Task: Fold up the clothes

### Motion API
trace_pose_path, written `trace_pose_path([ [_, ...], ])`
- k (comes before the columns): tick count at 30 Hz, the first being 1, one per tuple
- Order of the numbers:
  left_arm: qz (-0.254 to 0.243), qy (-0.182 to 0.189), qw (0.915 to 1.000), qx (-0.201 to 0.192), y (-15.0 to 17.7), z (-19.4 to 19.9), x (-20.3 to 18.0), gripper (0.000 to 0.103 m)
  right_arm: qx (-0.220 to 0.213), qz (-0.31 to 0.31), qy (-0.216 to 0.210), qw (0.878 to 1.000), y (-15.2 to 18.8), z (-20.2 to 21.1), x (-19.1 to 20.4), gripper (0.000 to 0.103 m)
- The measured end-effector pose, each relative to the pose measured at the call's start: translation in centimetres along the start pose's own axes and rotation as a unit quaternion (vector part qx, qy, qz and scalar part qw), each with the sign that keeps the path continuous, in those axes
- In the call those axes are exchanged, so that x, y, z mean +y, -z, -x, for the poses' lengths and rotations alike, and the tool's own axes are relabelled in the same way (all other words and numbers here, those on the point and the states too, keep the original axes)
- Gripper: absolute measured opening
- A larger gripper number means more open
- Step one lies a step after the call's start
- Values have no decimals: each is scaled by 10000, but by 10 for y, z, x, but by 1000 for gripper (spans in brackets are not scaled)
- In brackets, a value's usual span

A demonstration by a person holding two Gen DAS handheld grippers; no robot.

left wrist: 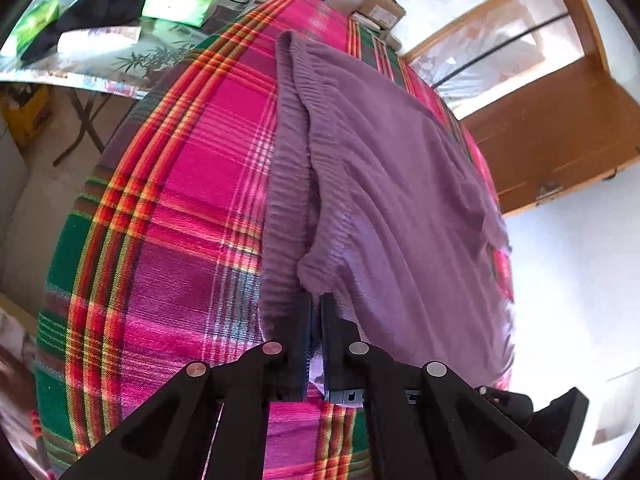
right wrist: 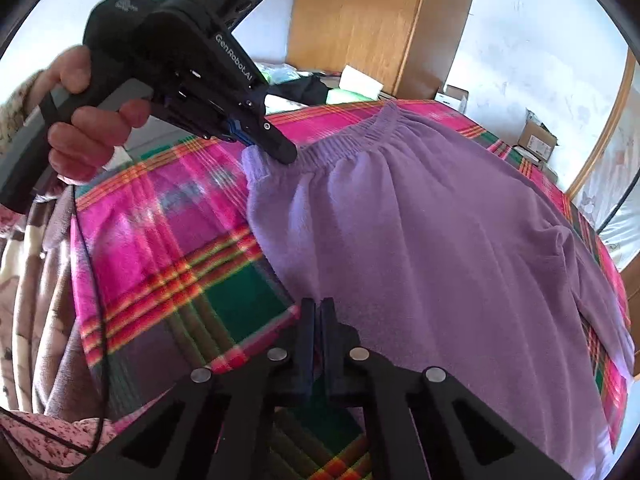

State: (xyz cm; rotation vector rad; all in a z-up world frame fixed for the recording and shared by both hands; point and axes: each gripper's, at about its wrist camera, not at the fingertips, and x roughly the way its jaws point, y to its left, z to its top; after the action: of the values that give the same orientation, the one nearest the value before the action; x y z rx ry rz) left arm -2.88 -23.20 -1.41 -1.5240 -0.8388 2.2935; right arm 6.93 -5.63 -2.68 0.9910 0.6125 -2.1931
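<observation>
Left wrist view: left gripper (left wrist: 316, 300) jaws closed, pinching the near corner of the purple fleece trousers (left wrist: 384, 200) at the ribbed elastic waistband (left wrist: 288, 152); purple fabric visible between the fingers; trousers lie spread flat on the pink, green and orange plaid blanket (left wrist: 192, 184), waistband running away from the camera, upper layer folded back a little along it; side table with a leaf-print cover (left wrist: 132, 60) upper left, carrying green packets (left wrist: 180, 4) and a black garment (left wrist: 100, 8); cardboard boxes (left wrist: 380, 8) past the far end of the blanket; wooden door frame (left wrist: 560, 120) to the right. Right wrist view: right gripper (right wrist: 318, 304) jaws closed at the near side edge of the trousers (right wrist: 440, 240), just where purple fabric meets the blanket (right wrist: 168, 232); cannot tell whether cloth is caught between them; left gripper (right wrist: 286, 154) seen from outside, held in a hand (right wrist: 88, 132), its tips clamped on the waistband corner (right wrist: 256, 164), which is lifted slightly off the blanket; black cable (right wrist: 100, 320) hangs from the handle; floral-print sleeve (right wrist: 24, 112) at the left edge; wooden wardrobe (right wrist: 360, 28) against the back wall; cardboard boxes (right wrist: 536, 136) on the right.
</observation>
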Motion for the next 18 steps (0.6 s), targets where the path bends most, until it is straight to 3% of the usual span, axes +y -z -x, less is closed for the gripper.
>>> trace_pose_path([
  [7, 240, 280, 9982, -471, 5, 29, 17, 4, -309, 138, -162, 9993, -13, 15, 12, 3],
  [10, 406, 359, 9967, -608, 12, 33, 29, 4, -149, -3, -307, 9994, -12, 5, 12, 3],
  [15, 718, 267, 9954, -577, 17, 24, 47, 4, -170, -16, -291, 9994, -17, 3, 16, 3],
  [18, 589, 155, 9954, -742, 11, 29, 38, 4, -273, -51, -296, 9992, -23, 4, 15, 3],
])
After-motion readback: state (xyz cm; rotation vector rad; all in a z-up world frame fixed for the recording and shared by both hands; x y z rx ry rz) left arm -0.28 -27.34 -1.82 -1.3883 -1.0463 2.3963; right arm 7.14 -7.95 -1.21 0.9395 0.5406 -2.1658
